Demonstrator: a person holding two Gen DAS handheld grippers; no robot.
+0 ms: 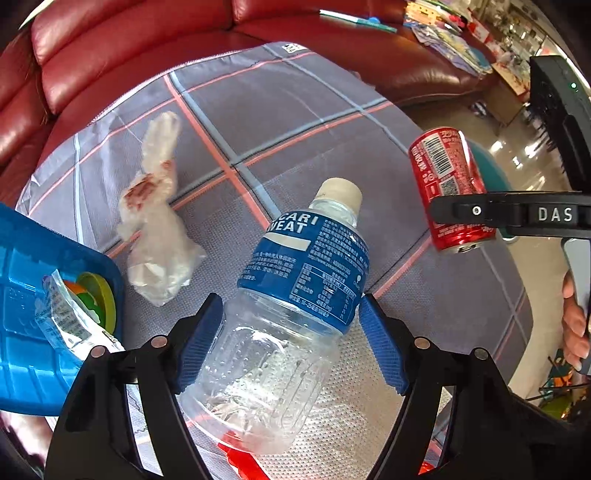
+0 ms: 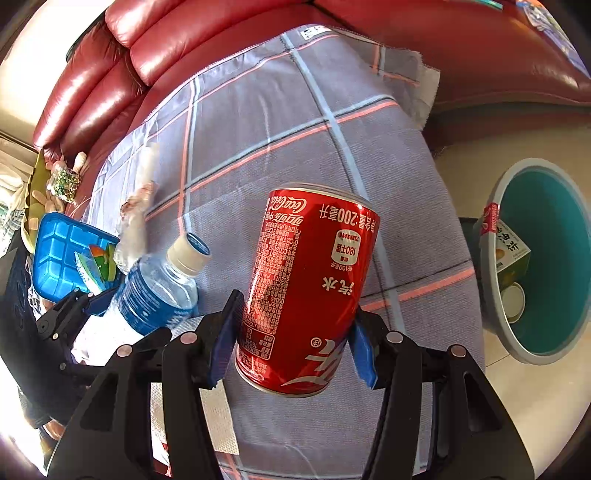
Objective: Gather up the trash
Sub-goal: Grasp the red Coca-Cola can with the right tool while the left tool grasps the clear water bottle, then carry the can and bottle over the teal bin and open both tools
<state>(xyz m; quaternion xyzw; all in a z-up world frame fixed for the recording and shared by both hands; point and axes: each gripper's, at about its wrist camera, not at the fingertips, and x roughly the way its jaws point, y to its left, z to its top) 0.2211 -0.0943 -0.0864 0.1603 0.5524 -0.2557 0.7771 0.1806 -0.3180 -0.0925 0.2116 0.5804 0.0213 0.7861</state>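
My left gripper (image 1: 291, 343) is shut on a clear plastic bottle (image 1: 284, 295) with a blue label and white cap, held above the checked cloth (image 1: 258, 122). My right gripper (image 2: 293, 332) is shut on a red cola can (image 2: 306, 288), held upside down above the cloth; the can also shows in the left wrist view (image 1: 447, 184). The bottle shows at the left of the right wrist view (image 2: 159, 288). A crumpled clear wrapper (image 1: 155, 229) lies on the cloth. A teal trash bin (image 2: 546, 266) stands on the floor at the right, with a carton (image 2: 506, 251) inside.
A blue plastic tray (image 1: 29, 295) with wrappers sits at the cloth's left edge; it also shows in the right wrist view (image 2: 62, 251). A red leather sofa (image 1: 110, 55) curves behind the table. Papers lie on the sofa at the far right (image 1: 443, 33).
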